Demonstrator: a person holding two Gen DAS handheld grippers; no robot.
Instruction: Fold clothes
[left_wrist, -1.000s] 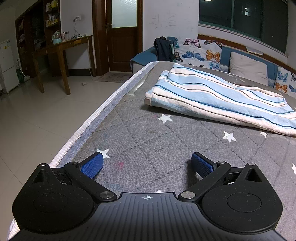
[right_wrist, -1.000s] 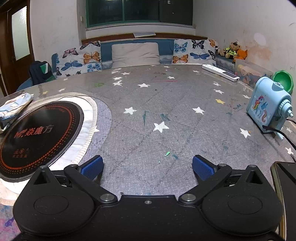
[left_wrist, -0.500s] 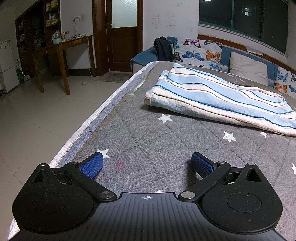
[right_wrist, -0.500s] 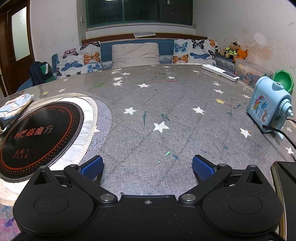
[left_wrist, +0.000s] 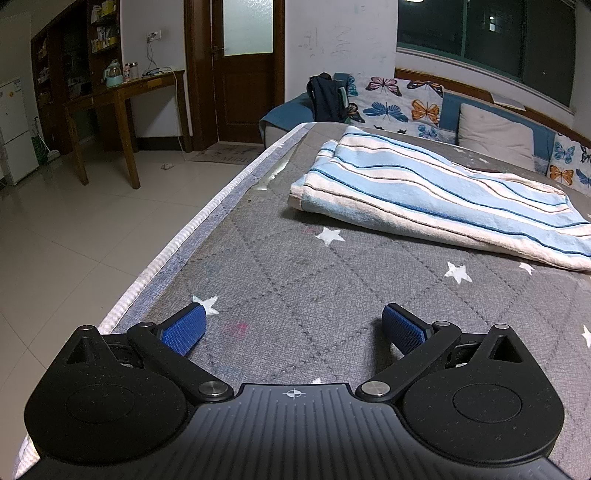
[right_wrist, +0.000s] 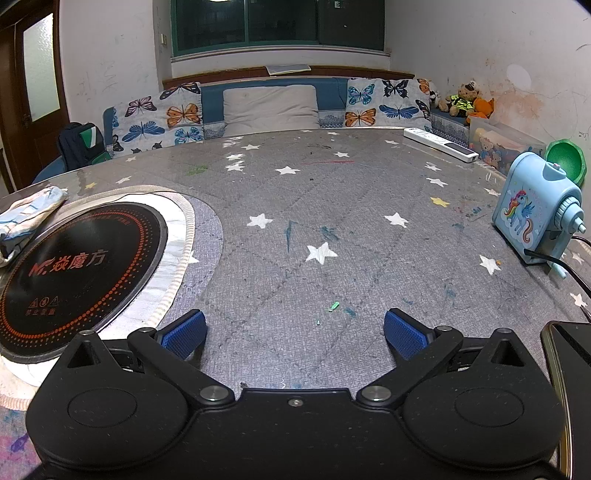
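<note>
A striped blue-and-white cloth (left_wrist: 424, 192) is laid loosely folded on a grey quilted table cover with white stars (left_wrist: 314, 280). In the left wrist view it is seen ahead of the tongs and off to their right, well apart from them, with bare cover between. Its long axis is set slantwise, from a rounded near-left end close to the table's left edge to a far-right end that is cut off by the frame. In the right wrist view only one crumpled end of the cloth (right_wrist: 29, 210) is shown, at the far left edge, beyond a round black induction plate (right_wrist: 77, 258) set into the table.

The left gripper (left_wrist: 291, 326) is held low over the cover, its blue pads spread wide and nothing held between them. The right gripper (right_wrist: 293, 328) is likewise spread wide and empty, and is pointed at bare table, with a blue unicorn pencil sharpener (right_wrist: 535, 210) off to its right.

The left gripper is judged the nearer to the cloth; the right would have to be carried leftward across the plate.
</note>
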